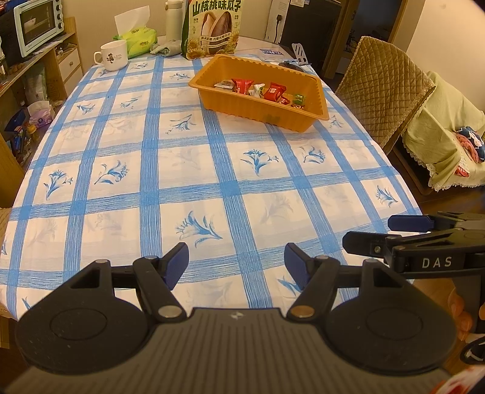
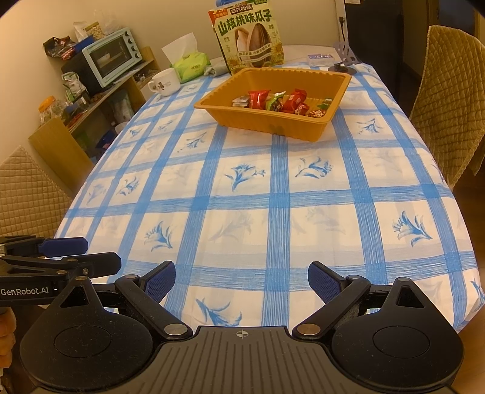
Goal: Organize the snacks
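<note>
An orange plastic tray (image 1: 242,104) stands on the far half of the blue checked tablecloth and holds several wrapped snacks (image 1: 272,91), red, green and white. It also shows in the right wrist view (image 2: 260,119) with the snacks (image 2: 279,101) inside. A big bag of sunflower seeds (image 1: 212,27) stands upright behind the tray, also in the right wrist view (image 2: 248,39). My left gripper (image 1: 236,263) is open and empty over the table's near edge. My right gripper (image 2: 241,280) is open and empty, level with it on its right, and shows in the left wrist view (image 1: 382,233).
A white mug (image 1: 112,56), a green tissue pack (image 1: 136,39), a white bottle (image 1: 174,18) and a small phone stand (image 1: 298,59) sit at the table's far end. Quilted chairs (image 1: 379,88) stand to the right. A shelf with a toaster oven (image 1: 36,24) stands left.
</note>
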